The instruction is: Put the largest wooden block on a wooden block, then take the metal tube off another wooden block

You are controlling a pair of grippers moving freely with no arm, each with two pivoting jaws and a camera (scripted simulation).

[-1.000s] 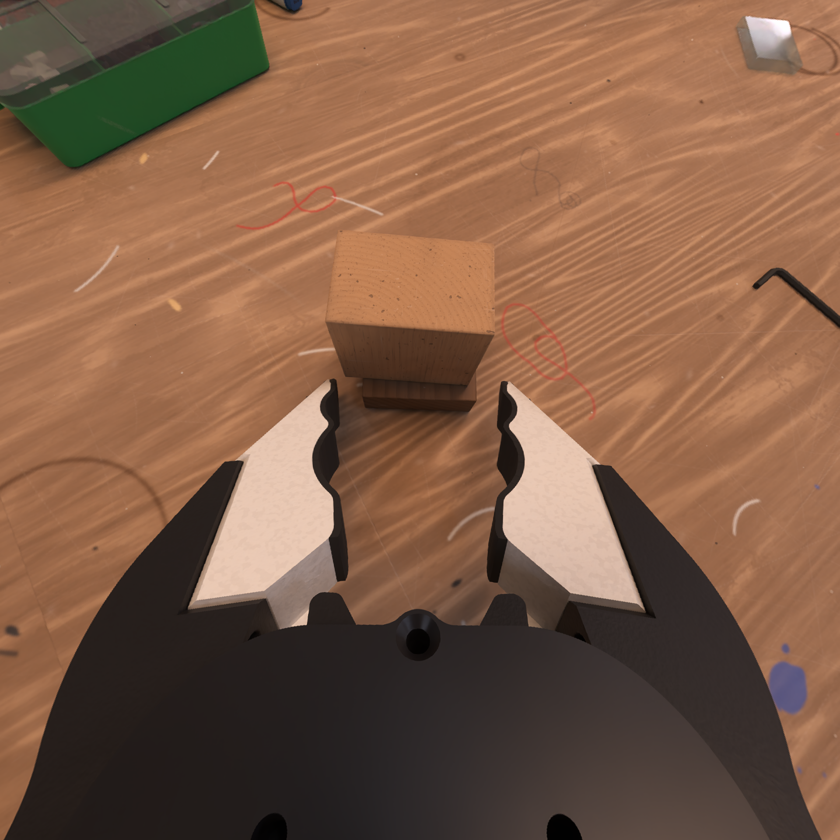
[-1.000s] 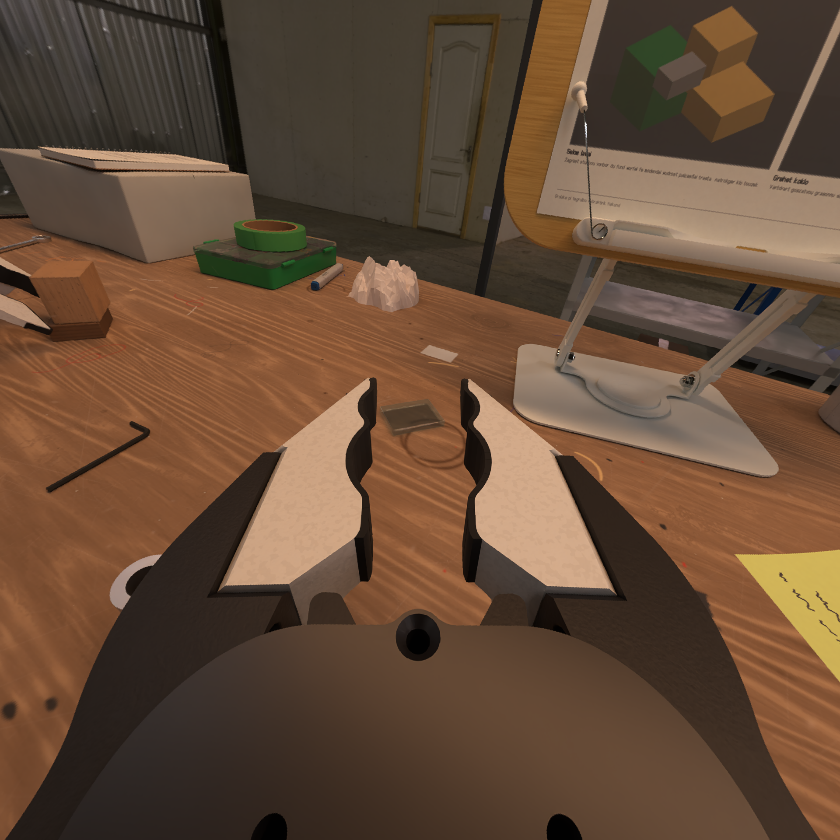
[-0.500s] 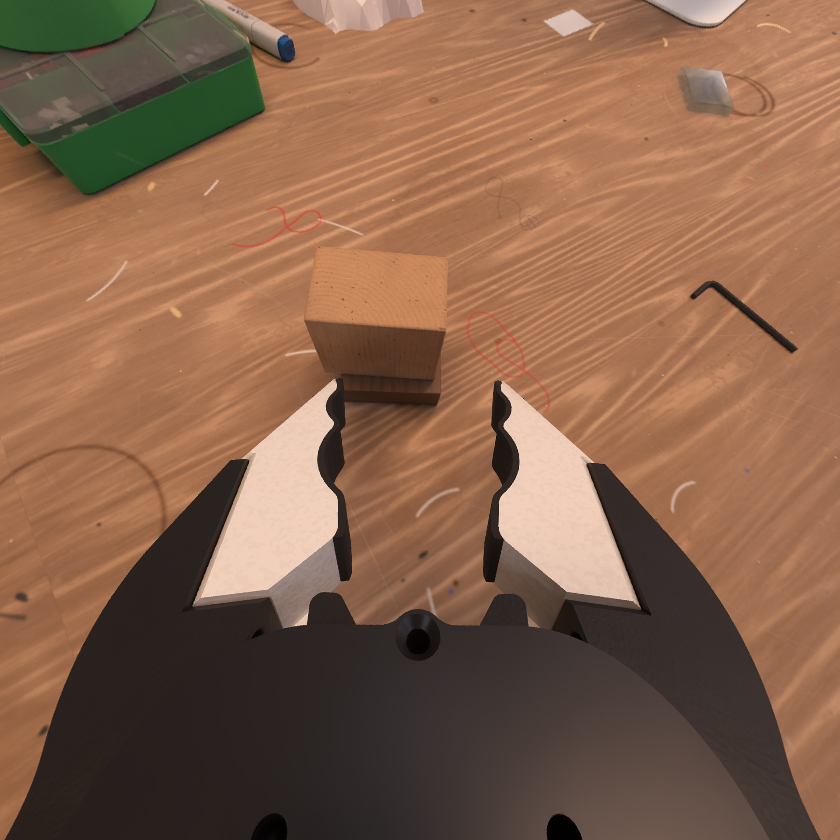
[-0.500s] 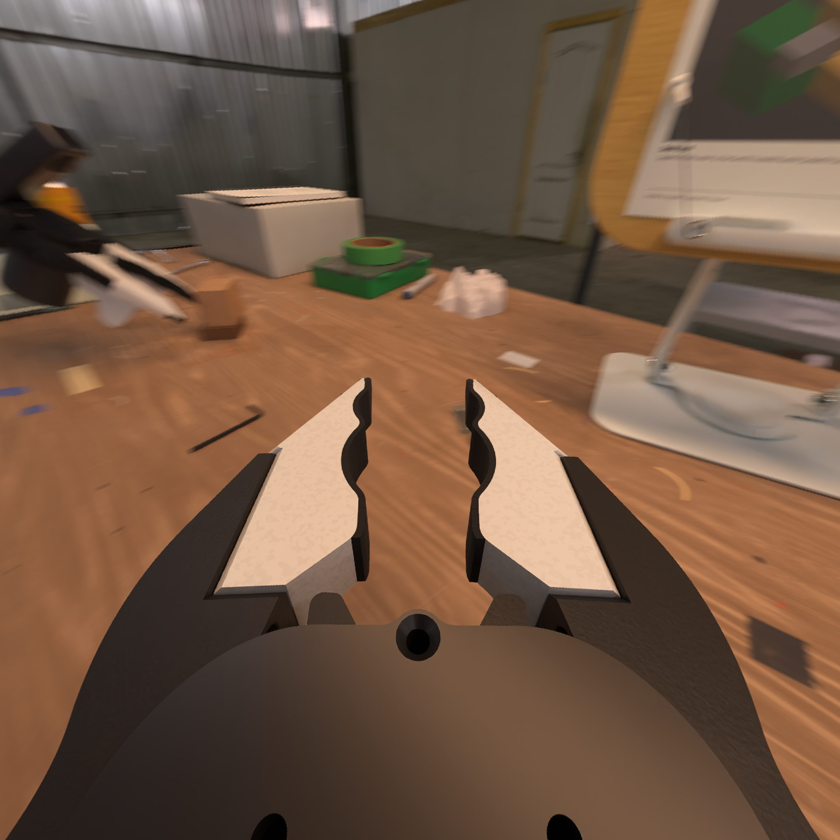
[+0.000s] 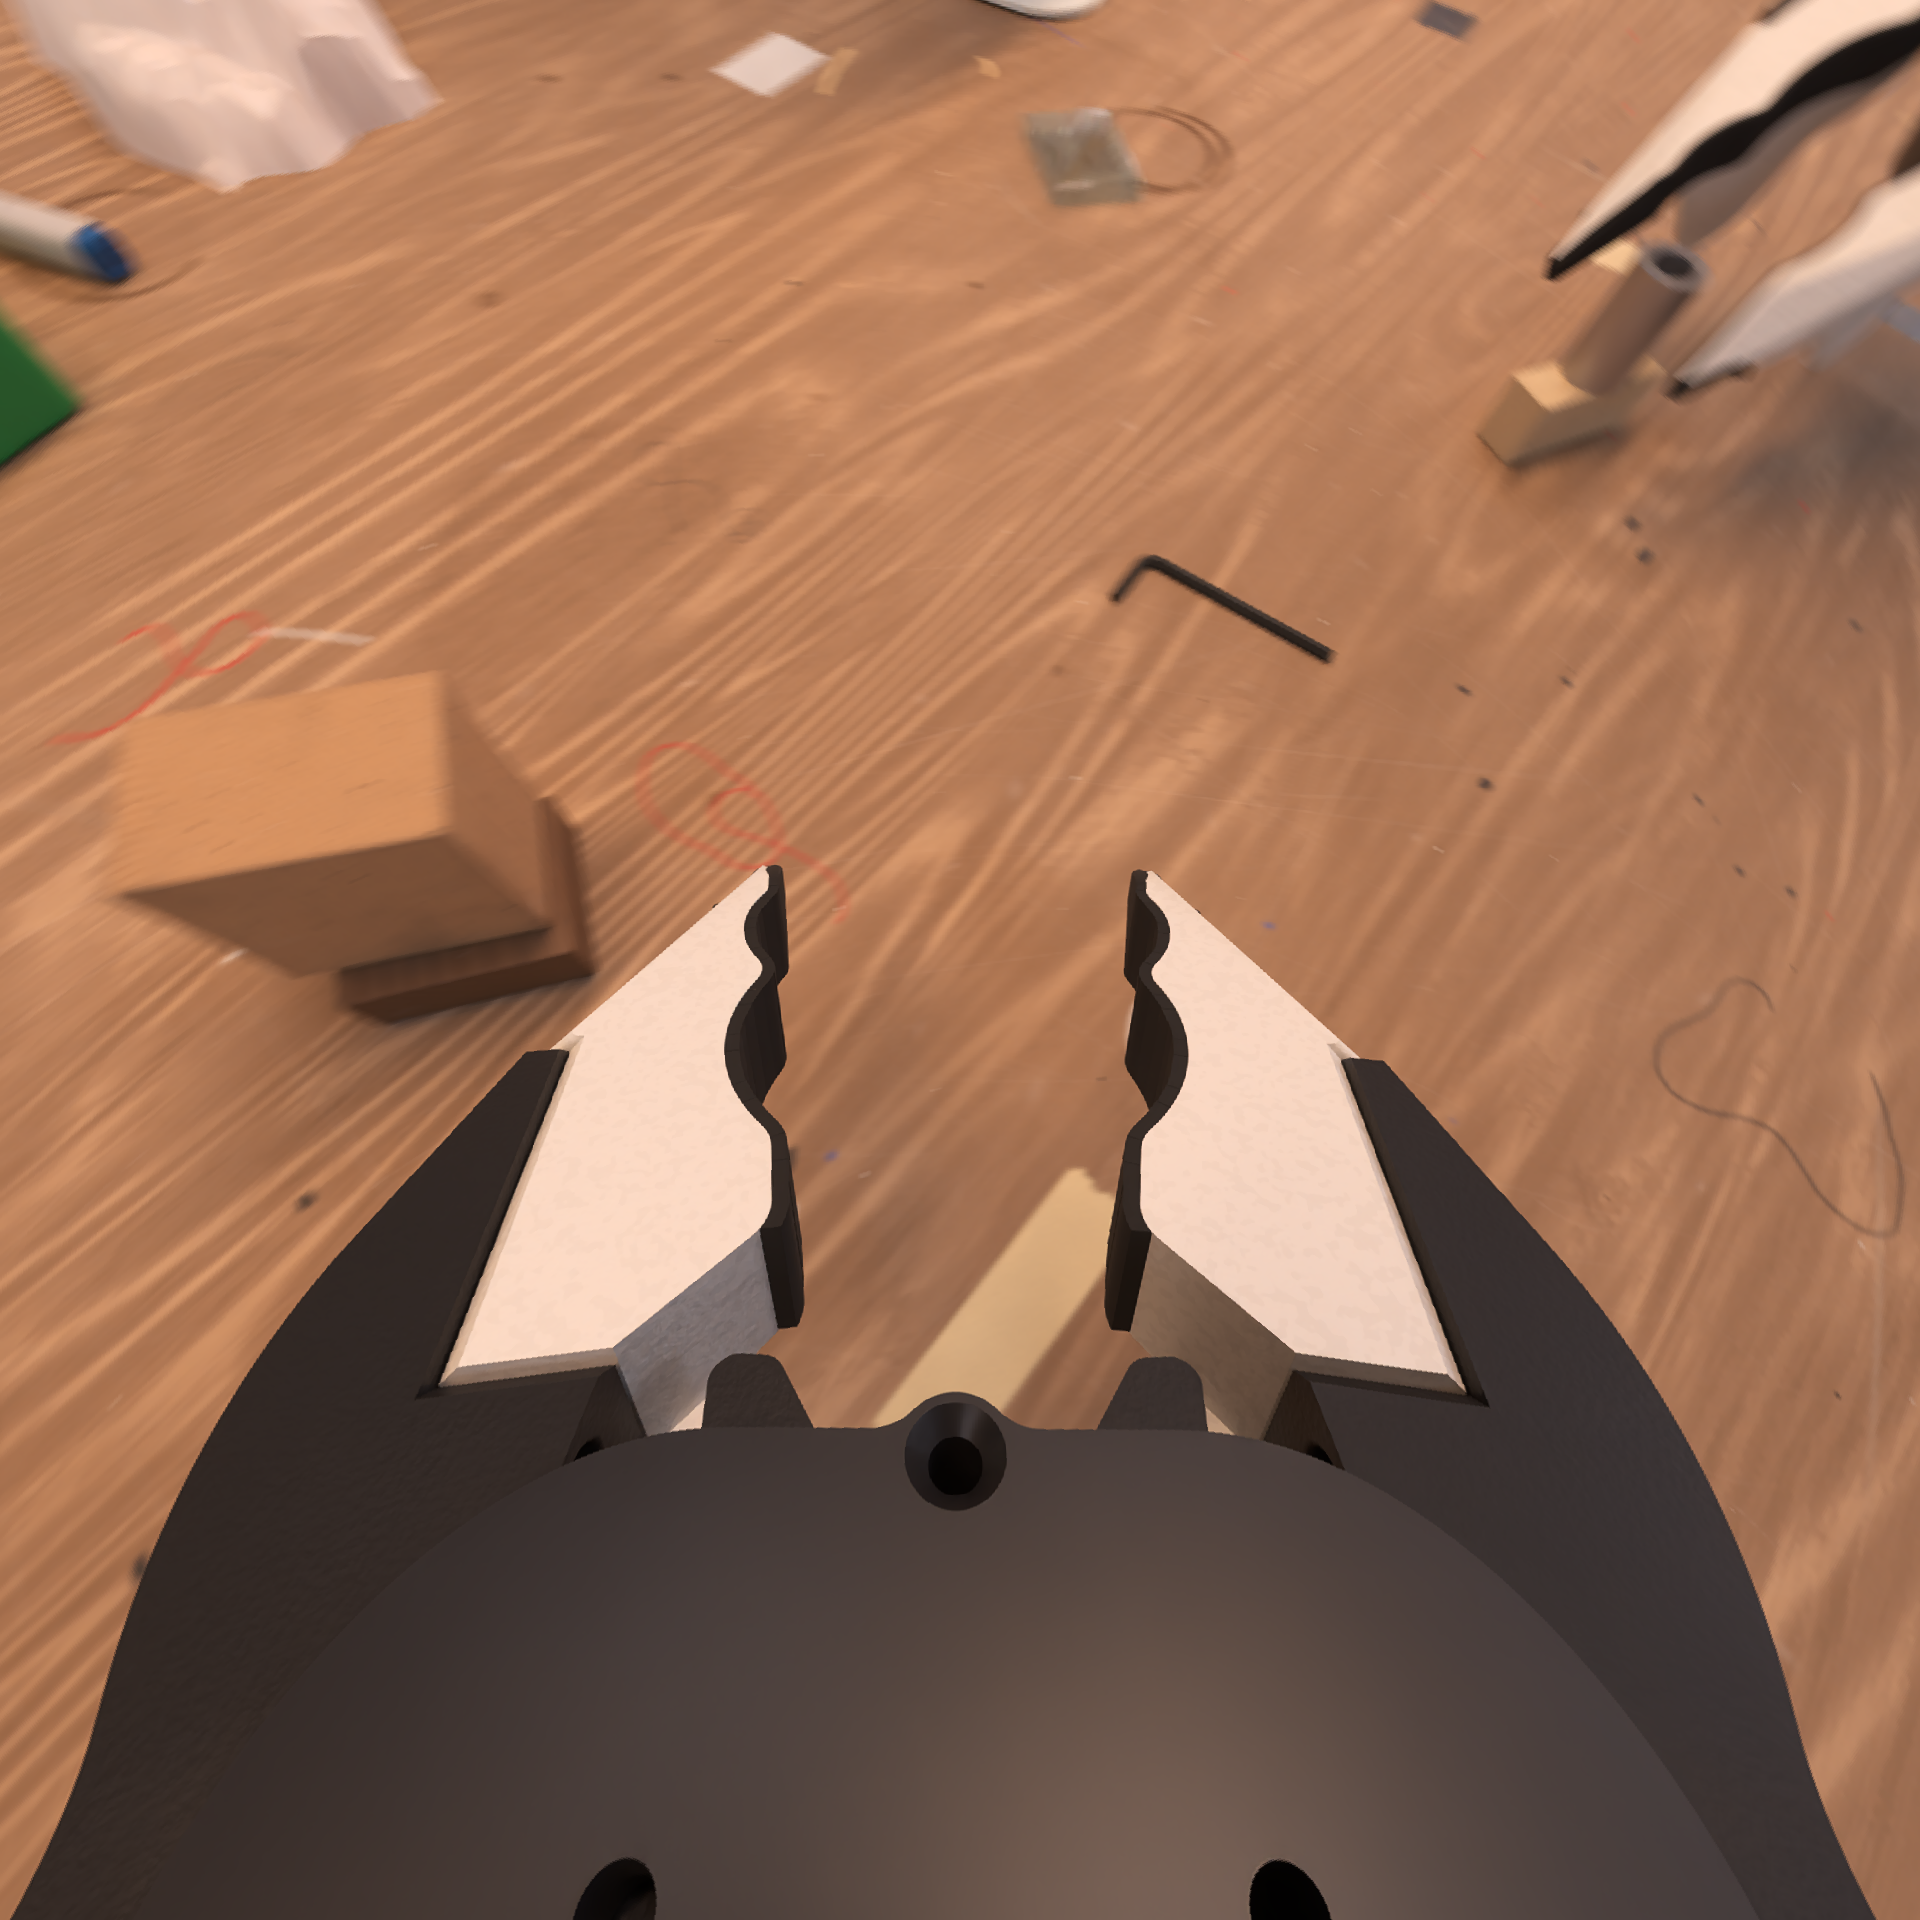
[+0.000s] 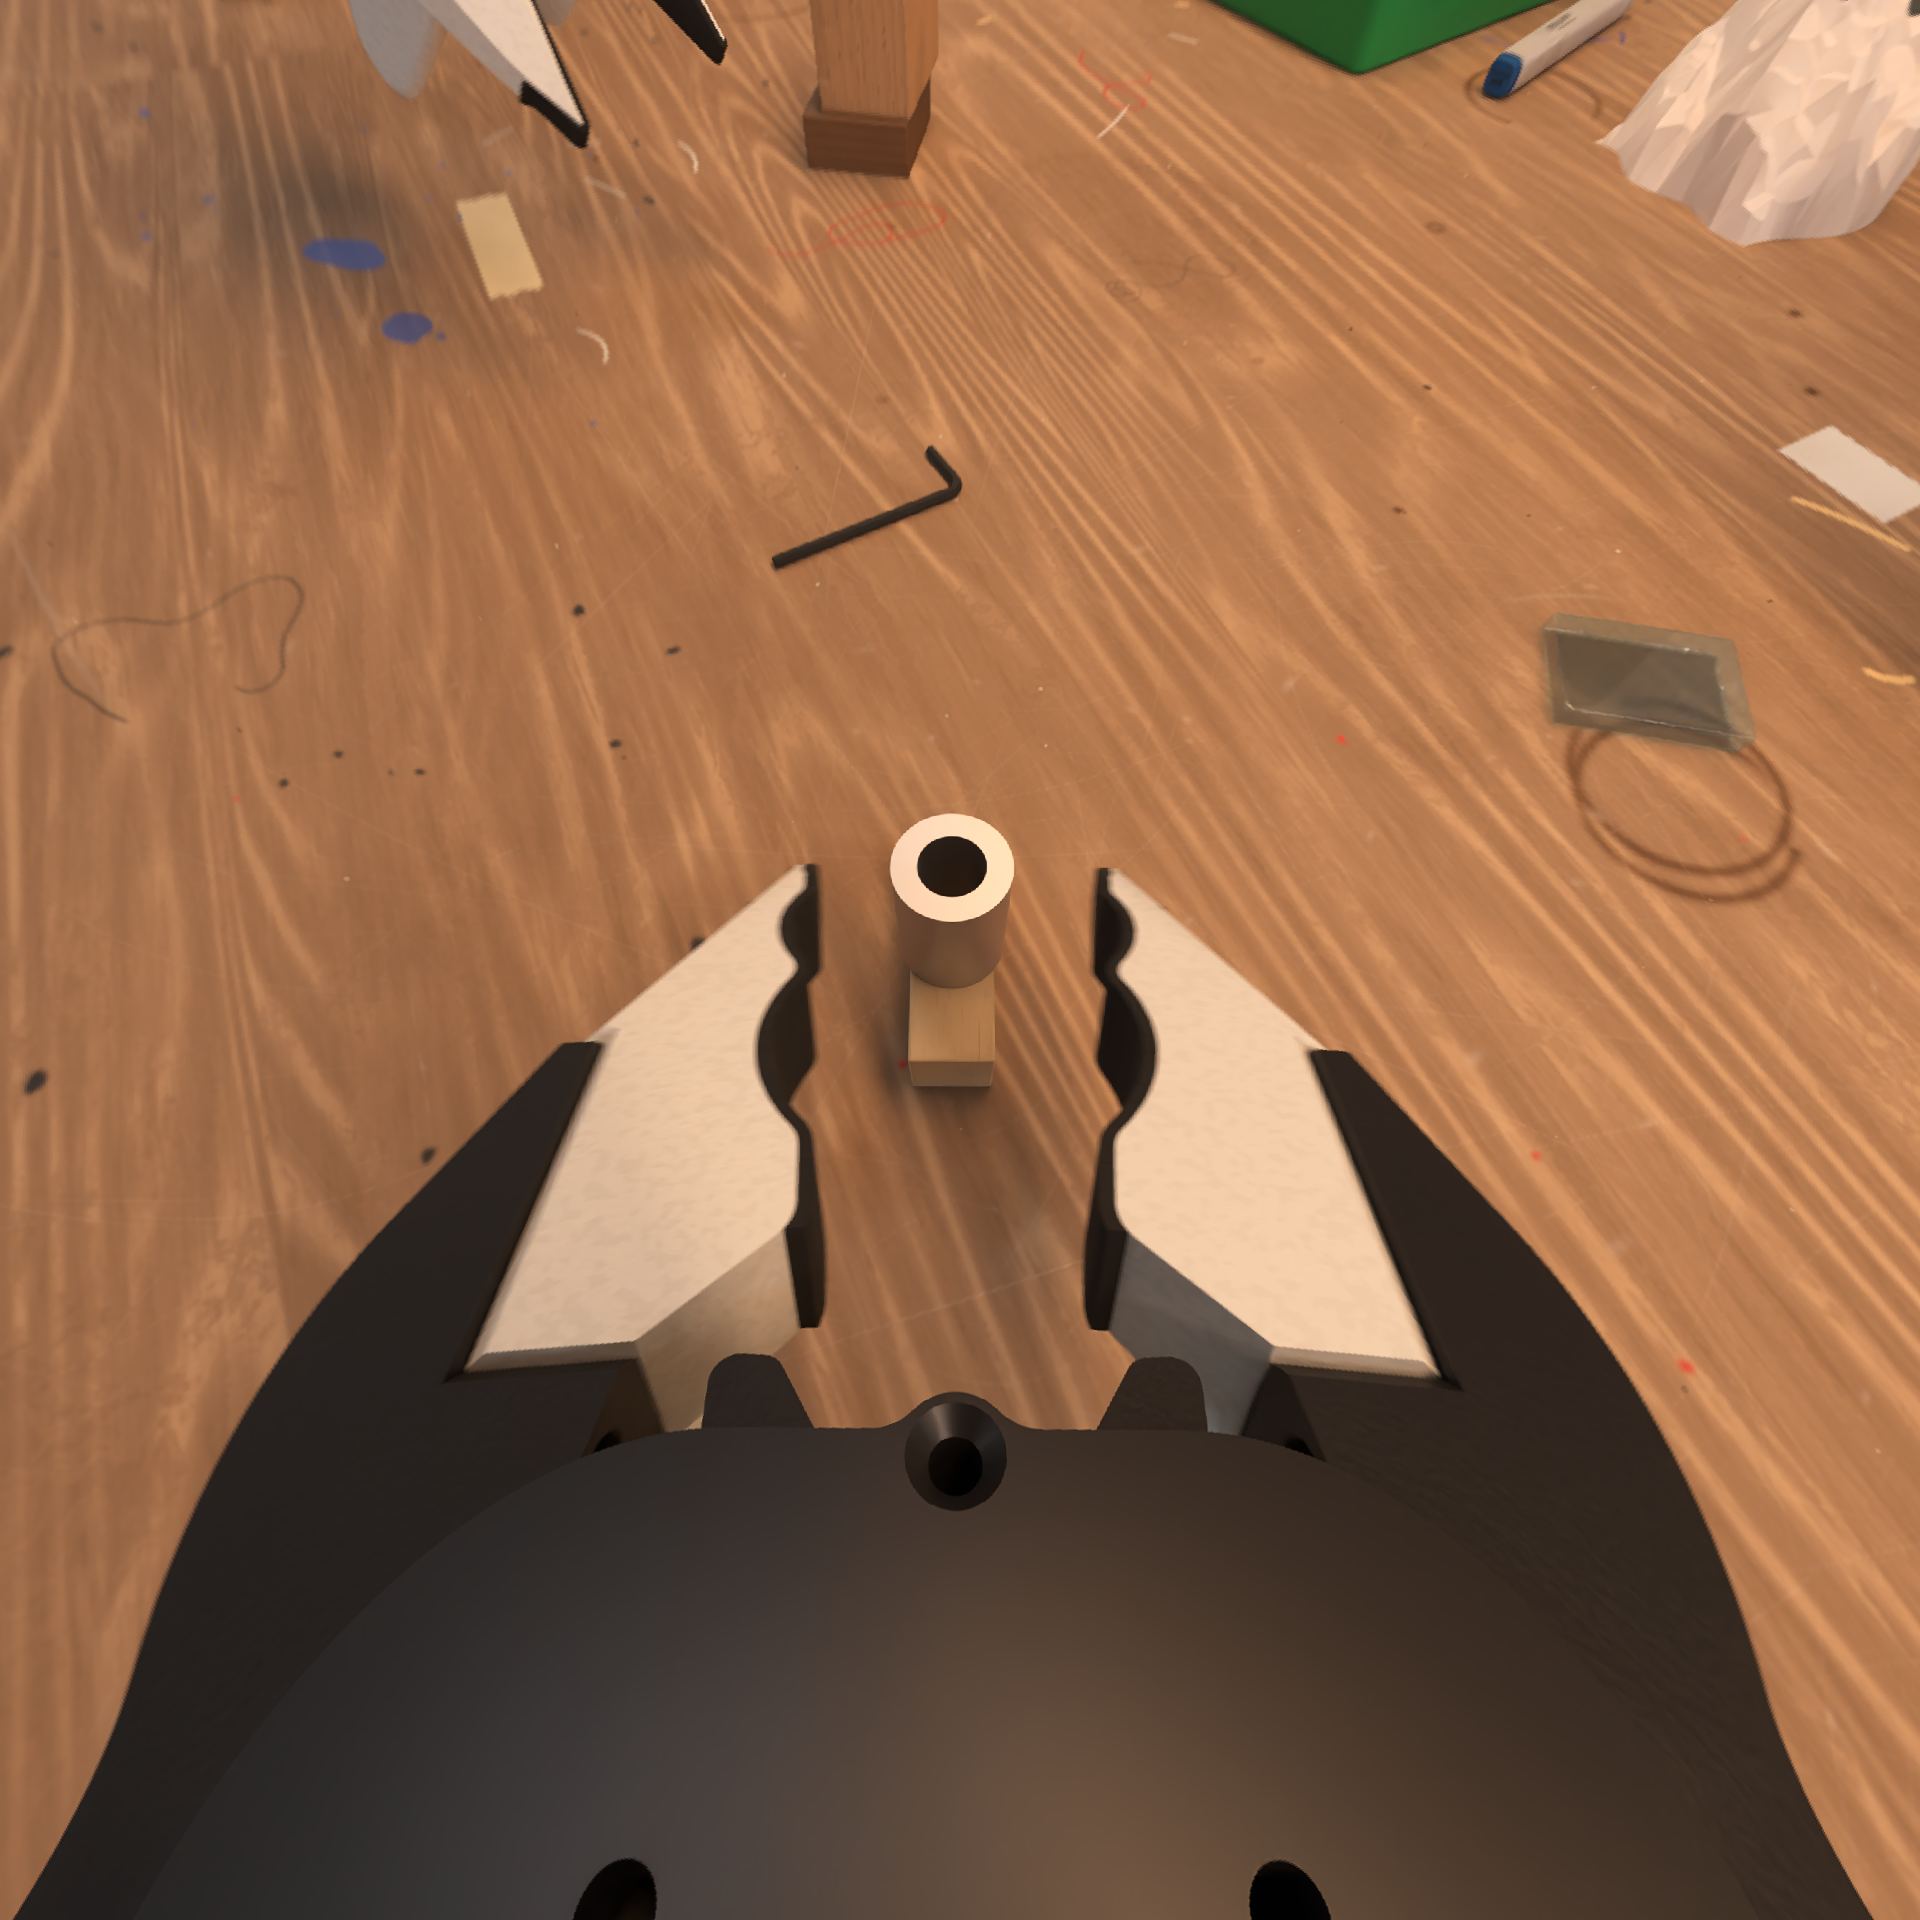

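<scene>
The largest wooden block rests on a flat darker wooden block, left of my left gripper, which is open, empty and apart from them. A metal tube stands upright on a small pale wooden block. My right gripper is open, with its fingertips on either side of the tube and not touching it. The left wrist view shows the tube on its block between the right gripper's fingers. The stack also shows far off in the right wrist view.
A black hex key lies between the two stacks. A clear plastic piece, crumpled white paper, a marker and a green box lie to the right. A beige strip lies under my left gripper.
My left gripper has drawn back from the stacked blocks and swung right, staying open. My right gripper has swept over, tilted down and now brackets the metal tube.
</scene>
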